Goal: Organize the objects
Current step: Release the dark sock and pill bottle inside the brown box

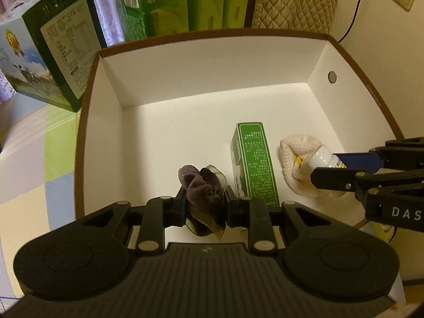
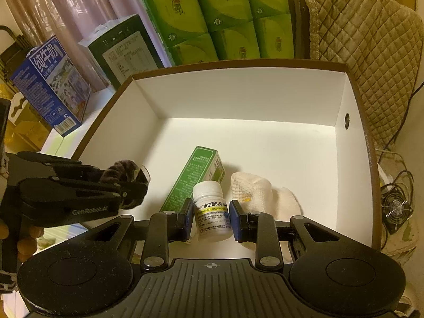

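Observation:
A white cardboard box with a brown rim (image 1: 185,61) (image 2: 238,90) fills both views. Inside lie a green carton (image 1: 254,164) (image 2: 193,177) and a cream knitted cloth (image 1: 294,159) (image 2: 259,193). My left gripper (image 1: 205,204) (image 2: 127,185) is shut on a dark purple scrunchie in clear wrapping (image 1: 204,188) (image 2: 119,172), held above the box floor. My right gripper (image 2: 211,217) (image 1: 334,163) is shut on a white pill bottle with a printed label (image 2: 212,209) (image 1: 322,157), held over the cloth beside the green carton.
Behind the box stand a dark green carton (image 1: 61,61) (image 2: 127,55), a blue milk carton (image 2: 50,84), green tissue packs (image 1: 185,0) (image 2: 220,13) and a quilted beige cover (image 2: 365,47). A small fan (image 2: 396,209) lies right of the box. A checked cloth (image 1: 39,159) covers the table.

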The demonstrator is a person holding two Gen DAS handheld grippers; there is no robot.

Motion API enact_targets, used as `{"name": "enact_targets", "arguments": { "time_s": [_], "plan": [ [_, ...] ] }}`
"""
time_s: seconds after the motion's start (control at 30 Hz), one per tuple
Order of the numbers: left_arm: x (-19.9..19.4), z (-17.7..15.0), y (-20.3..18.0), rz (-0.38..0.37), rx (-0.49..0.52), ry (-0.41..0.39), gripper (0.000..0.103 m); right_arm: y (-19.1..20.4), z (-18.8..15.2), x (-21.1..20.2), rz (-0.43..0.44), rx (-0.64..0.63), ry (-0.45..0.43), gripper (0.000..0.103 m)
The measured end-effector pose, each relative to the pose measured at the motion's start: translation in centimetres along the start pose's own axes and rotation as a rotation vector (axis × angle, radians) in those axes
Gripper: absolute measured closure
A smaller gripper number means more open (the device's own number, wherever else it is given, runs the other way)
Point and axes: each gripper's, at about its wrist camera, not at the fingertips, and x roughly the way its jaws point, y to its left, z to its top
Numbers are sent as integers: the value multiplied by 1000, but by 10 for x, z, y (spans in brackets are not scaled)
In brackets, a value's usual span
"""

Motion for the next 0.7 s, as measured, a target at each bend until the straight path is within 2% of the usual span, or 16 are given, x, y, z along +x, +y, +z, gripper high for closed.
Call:
{"name": "enact_targets", "arguments": {
  "time_s": [0.2,0.37,0.43,0.6,0.7],
  "plan": [
    [10,-1,0,-14,16,34,78,-2,0,4,8,6,5,77],
    [14,-2,-2,-22,36,49,68,-3,0,6,10,11,8,77],
    [14,-2,-2,-19,44,54,59,-4,0,7,9,13,9,77],
    [11,1,0,-8,46,47,46,-3,1,5,12,10,7,77],
    [5,3,2,-6,49,30,43,-4,1,5,12,11,12,77]
  ]
}}
